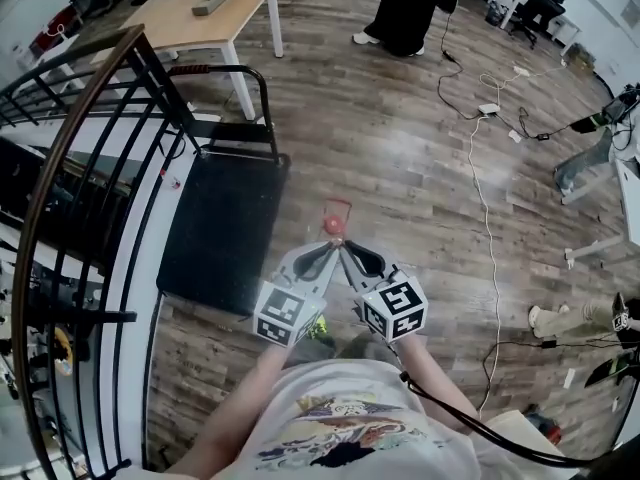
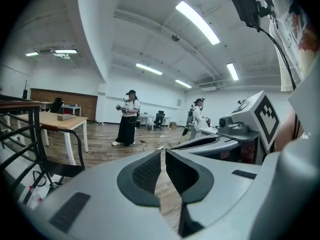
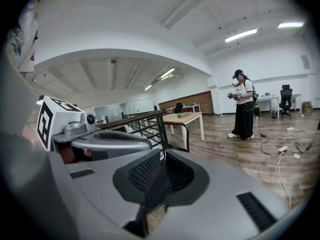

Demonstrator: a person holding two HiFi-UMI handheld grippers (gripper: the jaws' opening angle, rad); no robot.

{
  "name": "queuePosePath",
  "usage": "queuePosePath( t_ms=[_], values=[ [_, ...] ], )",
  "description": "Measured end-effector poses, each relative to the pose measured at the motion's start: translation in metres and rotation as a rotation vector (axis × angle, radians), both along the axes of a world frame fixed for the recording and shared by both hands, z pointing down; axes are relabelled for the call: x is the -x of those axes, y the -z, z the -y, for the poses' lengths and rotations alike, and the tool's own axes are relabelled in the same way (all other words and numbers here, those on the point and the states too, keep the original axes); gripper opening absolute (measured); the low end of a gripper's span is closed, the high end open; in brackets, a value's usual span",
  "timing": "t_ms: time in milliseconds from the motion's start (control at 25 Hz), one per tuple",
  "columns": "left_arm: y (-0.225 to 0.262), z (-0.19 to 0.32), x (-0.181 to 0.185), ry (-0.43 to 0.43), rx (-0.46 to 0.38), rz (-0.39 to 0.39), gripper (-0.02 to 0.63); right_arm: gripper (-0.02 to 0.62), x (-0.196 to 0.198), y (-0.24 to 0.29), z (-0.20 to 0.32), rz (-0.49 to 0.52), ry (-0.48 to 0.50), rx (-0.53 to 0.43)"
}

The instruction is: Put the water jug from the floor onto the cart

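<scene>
- Head view: left gripper (image 1: 322,253) and right gripper (image 1: 350,256), both grey with marker cubes, are held side by side, tips meeting above the brown wooden plank floor (image 1: 400,148). A small red piece (image 1: 334,224) shows just past the tips; whether it belongs to the water jug cannot be told. The black flat platform cart (image 1: 220,228) lies just left of the grippers, beside a dark metal railing (image 1: 90,118).
- Left gripper view: its dark ribbed fingers (image 2: 145,171) are drawn together to a thin slit, gripping nothing; the right gripper sits close alongside.
- Right gripper view: its fingers (image 3: 150,174) are pressed together, empty.
</scene>
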State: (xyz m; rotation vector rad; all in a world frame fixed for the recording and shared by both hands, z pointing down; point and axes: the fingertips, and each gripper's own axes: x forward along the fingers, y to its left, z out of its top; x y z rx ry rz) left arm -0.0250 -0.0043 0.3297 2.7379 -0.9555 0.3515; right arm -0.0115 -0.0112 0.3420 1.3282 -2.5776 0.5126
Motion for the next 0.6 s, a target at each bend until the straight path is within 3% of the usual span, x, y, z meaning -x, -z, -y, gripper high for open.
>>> queuePosePath(
  t_ms=[280,600],
  values=[
    [-0.008,0.025,0.003,-0.004,0.002,0.028,0.014,0.028,0.003,-0.004,0.026,-0.006,0.005,0.006],
    [-0.025,0.063,-0.002,0.048,0.029,0.036,0.015,0.028,-0.003,-0.019,0.061,-0.023,0.058,0.02]
  ],
)
